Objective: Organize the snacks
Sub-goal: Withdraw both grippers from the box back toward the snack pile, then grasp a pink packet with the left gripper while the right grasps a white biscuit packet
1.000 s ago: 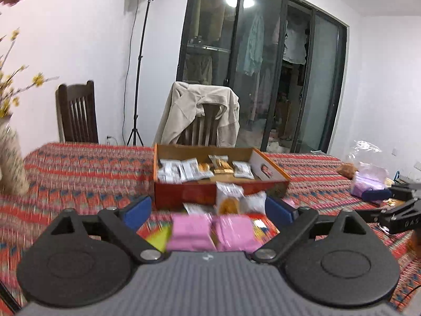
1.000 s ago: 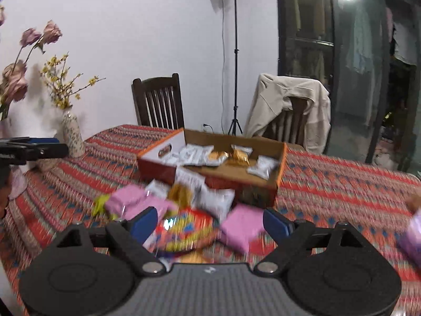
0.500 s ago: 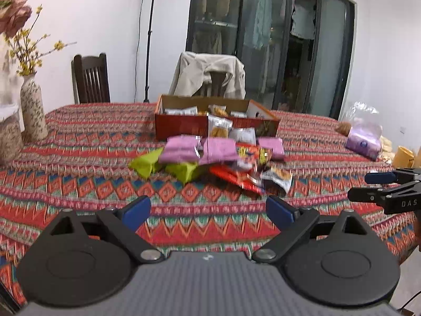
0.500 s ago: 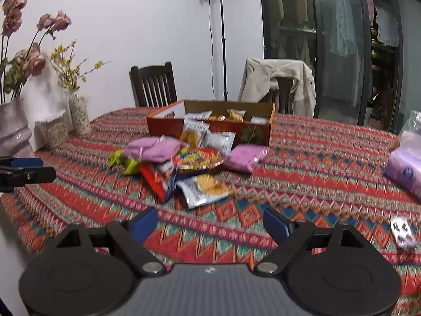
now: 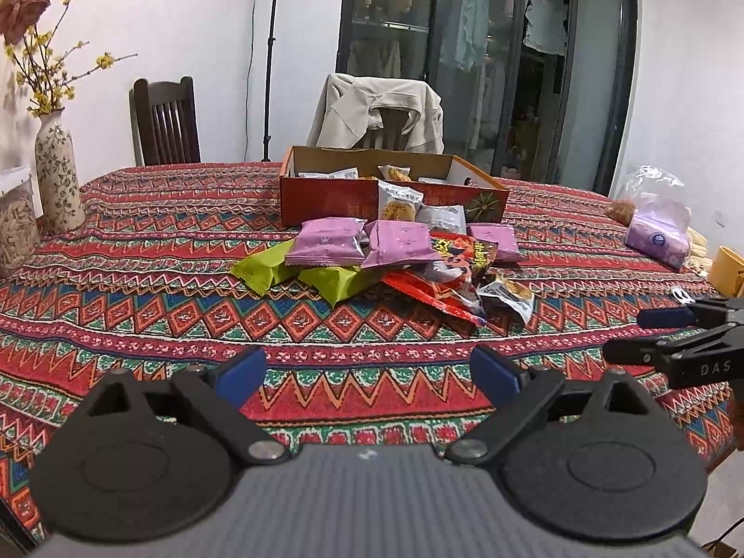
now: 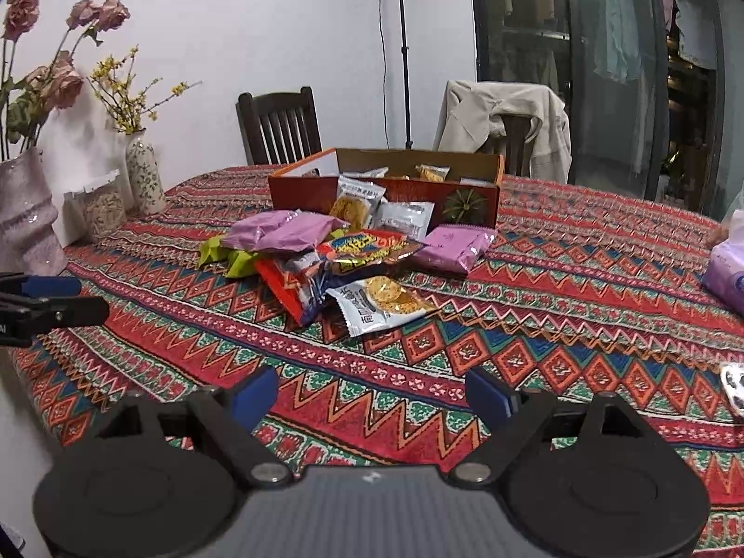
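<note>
Floral vase (image 5: 58, 172): standing at the far left of the desk (image 5: 139, 288), well apart from the work.
Left gripper (image 5: 367, 367): hovering over the near edge, fingers (image 5: 242, 369) spread apart, nothing between them.
Snack pile (image 5: 395, 260): lying mid-desk, purple, green, red and white packets overlapping, just in front of the box.
Cardboard box (image 5: 335, 200): sitting behind the pile, already holding a few packets.
Right gripper (image 6: 372, 393): also hanging back near the desk edge, fingers (image 6: 486, 393) wide and empty.
Doing it well: I would be taking a loose outer packet first, such as the white cracker packet (image 6: 379, 304), pinching one sealed edge so that neighbours are not dragged along.
Tissue pack (image 5: 658, 242): resting far right, not in the way.
</note>
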The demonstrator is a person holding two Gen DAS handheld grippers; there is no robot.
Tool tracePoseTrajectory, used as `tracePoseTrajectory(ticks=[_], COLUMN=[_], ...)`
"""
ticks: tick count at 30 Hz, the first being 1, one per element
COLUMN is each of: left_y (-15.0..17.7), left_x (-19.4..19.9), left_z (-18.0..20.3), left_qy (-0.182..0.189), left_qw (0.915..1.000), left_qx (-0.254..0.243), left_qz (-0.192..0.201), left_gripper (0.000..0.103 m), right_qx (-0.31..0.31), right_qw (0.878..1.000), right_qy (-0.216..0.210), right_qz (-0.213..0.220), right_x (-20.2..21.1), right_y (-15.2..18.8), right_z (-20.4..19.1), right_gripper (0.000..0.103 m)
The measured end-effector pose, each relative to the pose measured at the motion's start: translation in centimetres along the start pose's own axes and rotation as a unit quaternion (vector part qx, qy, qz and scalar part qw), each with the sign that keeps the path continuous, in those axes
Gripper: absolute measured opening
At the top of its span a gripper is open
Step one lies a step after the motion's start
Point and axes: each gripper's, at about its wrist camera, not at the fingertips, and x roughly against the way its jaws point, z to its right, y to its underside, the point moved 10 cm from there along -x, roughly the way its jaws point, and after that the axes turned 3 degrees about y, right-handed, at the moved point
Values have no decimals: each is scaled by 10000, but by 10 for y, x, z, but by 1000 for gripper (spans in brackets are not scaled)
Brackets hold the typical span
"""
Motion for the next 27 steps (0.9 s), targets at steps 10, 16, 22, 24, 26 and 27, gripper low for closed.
tracePoseTrajectory(ticks=[10,16,22,24,26,27], left_y=[-12,-29,-58,-68,-75,-76], left_x=[-40,-70,-109,-125,-141,-149], left_z=[-16,-14,4,12,19,22], left_qy=[41,207,416,532,597,626], left_qw=[9998,9996,9991,9985,9980,9978], left_qx=[156,139,-49,-122,-186,-218], left_qz=[-138,-146,-13,10,-22,-64], left_gripper=[96,96,95,93,83,82], right_qx=[-238,-8,110,-1,-150,-217], right_qw=[9993,9992,9980,9971,9949,9937], right_qy=[-38,96,334,537,826,947], right_qz=[-301,-377,-526,-542,-557,-550], right_x=[-63,-111,-129,-125,-120,-117], right_y=[-10,-30,-27,-26,-25,-24], right_z=[0,-4,11,27,47,56], right_gripper=[84,84,80,80,80,80])
